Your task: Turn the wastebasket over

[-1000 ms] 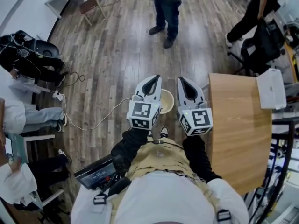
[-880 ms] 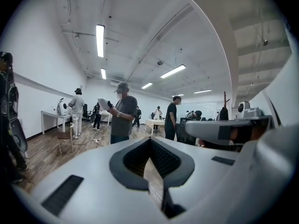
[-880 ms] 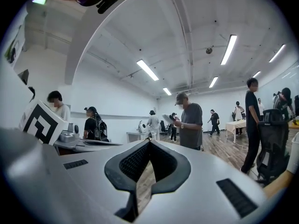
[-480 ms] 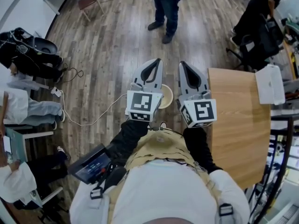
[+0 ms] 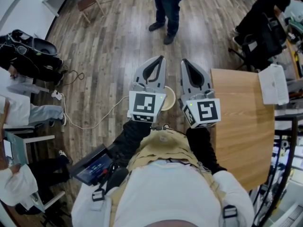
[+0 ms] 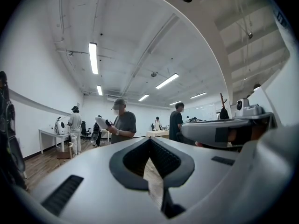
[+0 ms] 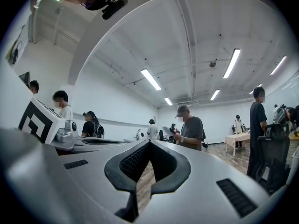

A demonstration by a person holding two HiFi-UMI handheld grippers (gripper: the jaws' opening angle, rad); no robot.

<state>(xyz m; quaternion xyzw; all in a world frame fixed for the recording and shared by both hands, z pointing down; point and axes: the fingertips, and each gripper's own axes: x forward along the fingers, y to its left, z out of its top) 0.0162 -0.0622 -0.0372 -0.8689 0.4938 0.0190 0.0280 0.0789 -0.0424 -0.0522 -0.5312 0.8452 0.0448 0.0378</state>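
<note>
1. The small round cream-coloured wastebasket [image 5: 169, 97] sits on the wood-plank floor [image 5: 113, 56], down in the gap between your two grippers. Your left one covers its left edge in the head view. From up there you can't really tell which way up it is.
2. Your left gripper [image 5: 158, 59] [image 6: 150, 140], the grey one with the black-and-white marker cube, has its jaws pressed together on nothing. It points out level across the room, just left of the basket.
3. Your right gripper [image 5: 185, 62] [image 7: 149, 143] is the same deal: jaws together, nothing pinched. It runs side by side with the left one, close but not touching.
4. Right of your right gripper is a light wooden table [image 5: 241, 126], with a white boxy thing [image 5: 274, 86] at its far end.
5. Straight ahead of both grippers a person in dark jeans [image 5: 168, 8] stands on the floor. Both gripper views show a person in a grey tee and cap [image 6: 122, 125] [image 7: 189, 129] looking at something in hand.
6. Left of your left gripper, a white cable [image 5: 94, 122] snakes over the planks.
</note>
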